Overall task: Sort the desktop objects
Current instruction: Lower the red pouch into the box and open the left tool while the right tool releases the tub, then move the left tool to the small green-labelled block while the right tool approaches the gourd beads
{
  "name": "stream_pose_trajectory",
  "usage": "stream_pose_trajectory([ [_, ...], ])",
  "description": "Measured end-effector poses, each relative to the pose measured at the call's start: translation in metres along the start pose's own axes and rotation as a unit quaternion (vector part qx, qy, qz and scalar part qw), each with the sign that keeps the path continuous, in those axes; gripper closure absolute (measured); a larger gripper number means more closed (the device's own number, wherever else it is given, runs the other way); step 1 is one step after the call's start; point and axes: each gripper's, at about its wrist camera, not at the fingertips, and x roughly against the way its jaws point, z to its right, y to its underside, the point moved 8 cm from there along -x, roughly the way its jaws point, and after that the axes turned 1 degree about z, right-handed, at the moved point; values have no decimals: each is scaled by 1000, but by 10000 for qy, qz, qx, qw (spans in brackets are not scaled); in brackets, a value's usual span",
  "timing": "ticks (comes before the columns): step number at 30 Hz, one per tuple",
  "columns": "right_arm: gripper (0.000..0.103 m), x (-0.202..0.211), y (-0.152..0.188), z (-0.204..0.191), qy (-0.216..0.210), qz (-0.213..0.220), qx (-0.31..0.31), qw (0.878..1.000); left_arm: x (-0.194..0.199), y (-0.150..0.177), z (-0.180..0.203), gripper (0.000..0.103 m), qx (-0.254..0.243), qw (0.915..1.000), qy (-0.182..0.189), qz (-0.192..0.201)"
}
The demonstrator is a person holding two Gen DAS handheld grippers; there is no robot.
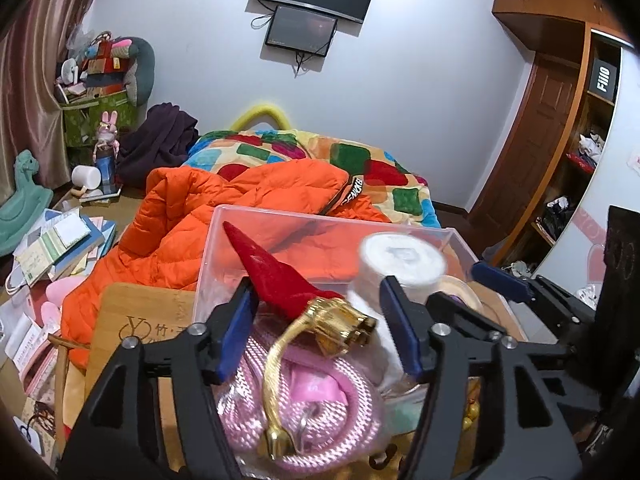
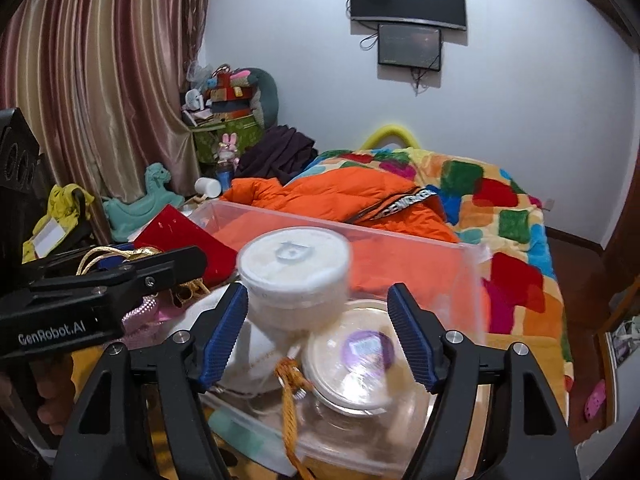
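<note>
A clear plastic bin (image 1: 224, 220) (image 2: 472, 256) stands in front of both grippers. In the left wrist view my left gripper (image 1: 320, 328) is open over a red chili ornament (image 1: 276, 272) with a gold cap (image 1: 340, 324) and a coiled pink rope (image 1: 248, 412) in the bin. In the right wrist view my right gripper (image 2: 320, 334) is open around a blurred white round jar (image 2: 294, 270), its left pad touching it; the jar also shows in the left wrist view (image 1: 400, 258). Below lie a round lidded container with a purple label (image 2: 352, 364) and an orange cord (image 2: 290, 396).
A bed with an orange jacket (image 1: 208, 216) and a colourful blanket (image 2: 500, 216) lies behind the bin. A bamboo board (image 1: 140, 312) sits left of the bin. Books and papers (image 1: 56, 248) litter the left. Wooden wardrobe (image 1: 532, 128) at the right.
</note>
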Motion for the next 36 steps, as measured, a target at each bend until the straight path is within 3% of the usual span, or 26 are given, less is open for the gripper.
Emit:
stream_pose_trajectory([
  [4,27,17,2,7,51,107,-179,9998,10,0,10,37,-202,9997,-81,113],
  [15,26,56,22,18,333,266,-363,9984,42,2,13,28,-245,9990,-179,338],
  [21,24,68,41,21,415,214,-496,9977,53,18,1,26,-237,9983,-443,288],
  [31,23,72,77,30,540,-40,-618,9966,59,63,-34,25,-100,9960,-883,-62],
  [36,23,66,98,20,305,-301,-643,9970,47,90,-43,25,-100,9945,-962,-410],
])
